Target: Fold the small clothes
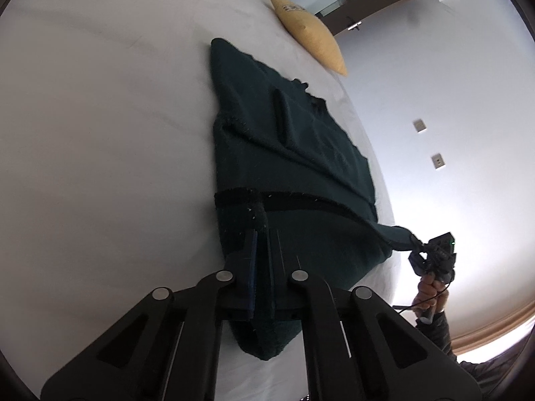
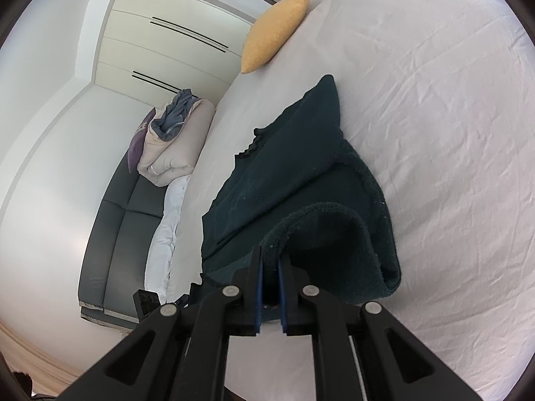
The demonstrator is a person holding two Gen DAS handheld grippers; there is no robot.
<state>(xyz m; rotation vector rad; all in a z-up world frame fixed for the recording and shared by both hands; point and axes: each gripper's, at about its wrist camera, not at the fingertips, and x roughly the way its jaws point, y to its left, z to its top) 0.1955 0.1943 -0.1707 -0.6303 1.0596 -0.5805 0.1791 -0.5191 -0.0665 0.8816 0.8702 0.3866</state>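
Note:
A dark green knitted garment [image 1: 287, 140] lies on the white bed sheet [image 1: 100, 133]. My left gripper [image 1: 262, 230] is shut on its near hem, which is lifted off the bed. In the left wrist view my right gripper [image 1: 418, 245] pinches the other hem corner at the right and pulls it taut. In the right wrist view my right gripper [image 2: 271, 260] is shut on a folded-over edge of the garment [image 2: 301, 173], whose far part lies flat on the sheet [image 2: 434, 133].
A yellow cushion [image 1: 311, 33] lies at the far edge of the bed, also in the right wrist view [image 2: 274, 33]. A dark sofa [image 2: 127, 220] with bundled bedding [image 2: 174, 140] stands beside the bed. A wall with sockets [image 1: 438, 160] is at the right.

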